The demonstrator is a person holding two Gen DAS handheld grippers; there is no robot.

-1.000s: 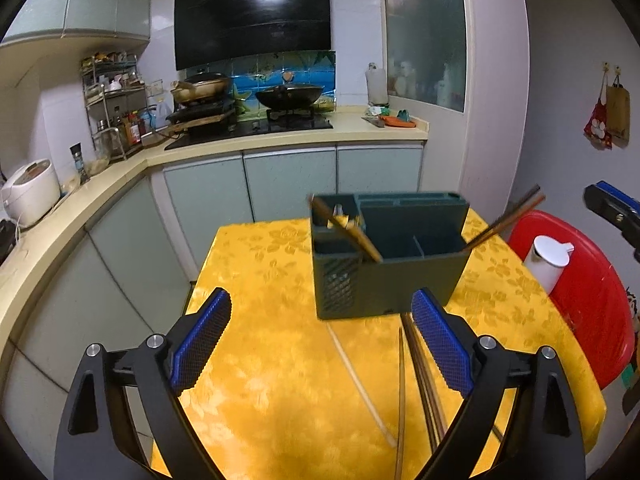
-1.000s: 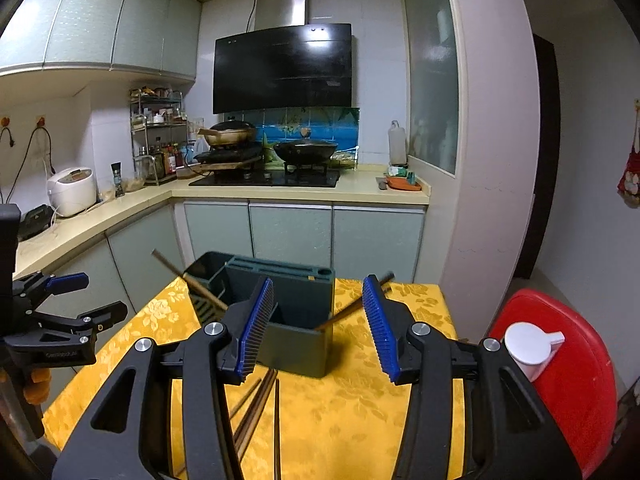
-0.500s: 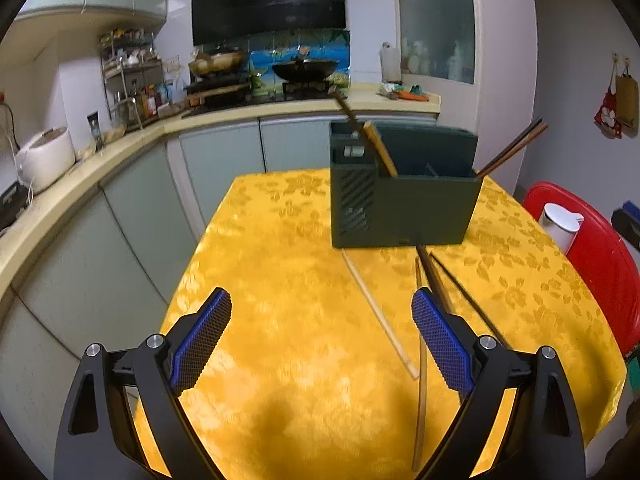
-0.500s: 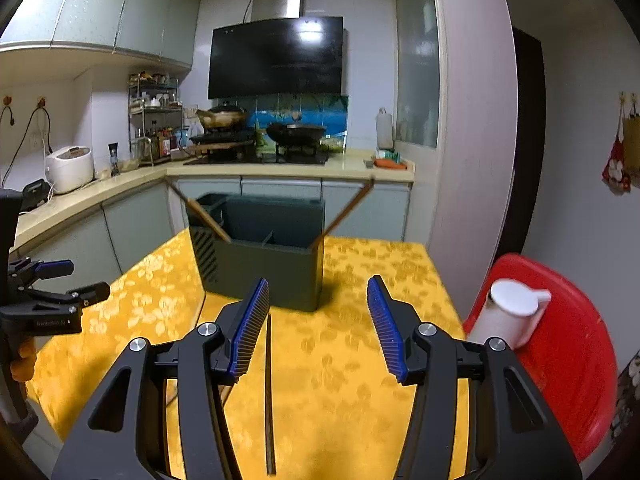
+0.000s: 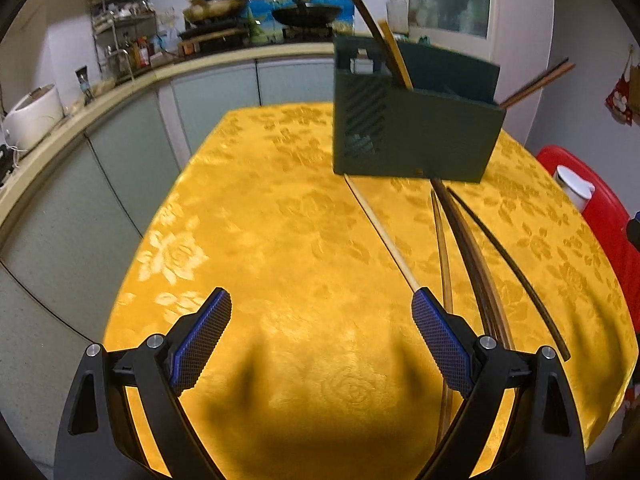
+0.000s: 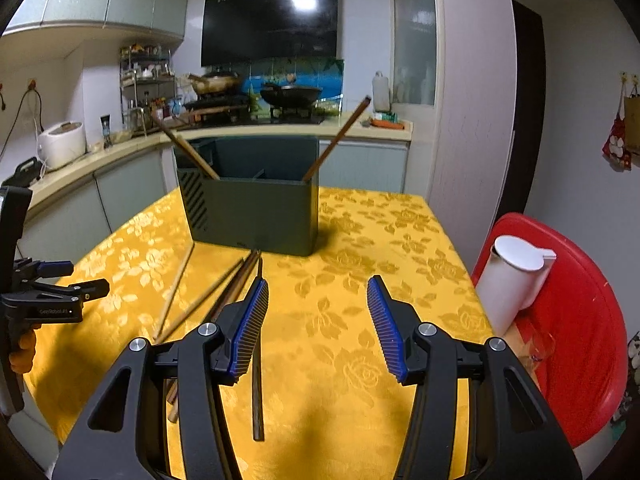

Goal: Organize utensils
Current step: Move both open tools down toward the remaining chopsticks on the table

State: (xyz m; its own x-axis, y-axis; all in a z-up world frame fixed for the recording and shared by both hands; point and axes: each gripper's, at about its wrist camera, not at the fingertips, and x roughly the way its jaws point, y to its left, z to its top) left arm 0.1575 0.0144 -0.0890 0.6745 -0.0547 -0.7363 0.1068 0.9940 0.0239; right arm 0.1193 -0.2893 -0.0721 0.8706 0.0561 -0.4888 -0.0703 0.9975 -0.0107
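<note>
Left gripper (image 5: 322, 322): lower part of left wrist view, jaws spread wide, nothing betw. them, hovering over the yellow cloth; also seen at far left edge of right wrist view (image 6: 76, 290).
Right gripper (image 6: 318, 320): lower centre of right wrist view, jaws wide apart, holding nothing, above the desk (image 6: 360, 300).
Left pad (image 5: 200, 342): blue, ribbed, over bare cloth, lower left of frame.
Right pad of left gripper (image 5: 440, 342): tip sits at the near end of the pale chopstick; contact – can't tell.
Utensil holder (image 5: 412, 124): dark green box w/ compartments, upper right-centre of left wrist view; upper centre in right wrist view (image 6: 256, 204); stands on desk.
Chopsticks in holder, left side (image 5: 380, 32): two, one dark, one light wood, leaning toward upper left out of the left-end compartment.
Chopsticks in holder, right side (image 5: 536, 84): dark pair, leaning out to upper right from the right end.
Pale chopstick (image 5: 380, 232): lies loose on cloth, runs from holder's base down toward frame centre-right.
Loose dark chopsticks (image 5: 472, 248): several, fanned on cloth right of the pale one, far ends near holder's base.
Dark chopstick (image 6: 258, 360): centre-left of right wrist view, lies just beside inner face of right gripper's left finger.
White jug (image 6: 516, 276): right of frame, on red stool (image 6: 580, 340) beside desk.
Cloth (image 5: 280, 220): yellow, floral pattern, covers desk.
</note>
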